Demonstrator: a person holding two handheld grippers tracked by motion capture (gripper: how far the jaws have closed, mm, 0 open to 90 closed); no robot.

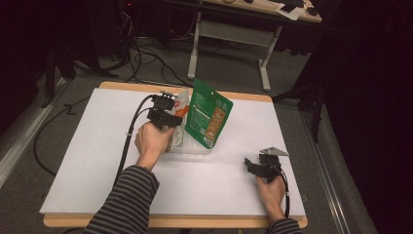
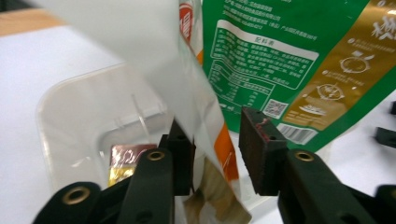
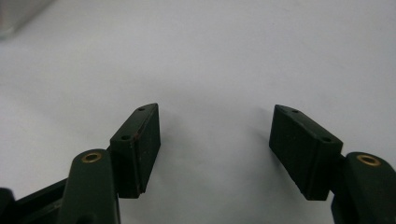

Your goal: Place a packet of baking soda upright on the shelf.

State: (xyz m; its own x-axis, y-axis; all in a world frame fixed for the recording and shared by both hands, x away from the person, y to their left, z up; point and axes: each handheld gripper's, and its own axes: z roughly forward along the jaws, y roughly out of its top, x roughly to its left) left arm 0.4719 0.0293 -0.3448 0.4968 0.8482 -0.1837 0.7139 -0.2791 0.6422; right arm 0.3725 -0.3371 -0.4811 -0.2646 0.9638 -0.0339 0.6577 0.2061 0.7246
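A: What can you read on the packs?

B: Not much from my end. The green pouch [image 2: 299, 60] has a white-framed panel of small print, a square scan code, a barcode and gold panels with round white icons, but the characters are too fine for me to make out. The white and orange bag [image 2: 205, 140] shows a red badge near its top edge, and I can't read that either.

A: And your left gripper [image 2: 215, 154]?

B: I see its jaws partly apart with the lower part of the white and orange bag between them. One pad sits against the bag; the other stands clear, so I call it unclamped. That bag stands tilted in the clear tub [image 2: 70, 121] at the middle of the bench [image 1: 97, 161], with the green pouch leaning just beside it. A small shiny packet [image 2: 123, 161] lies in the tub.

A: The right gripper [image 3: 215, 149]?

B: I see its jaws wide apart over bare bench, holding nothing, well away from the tub
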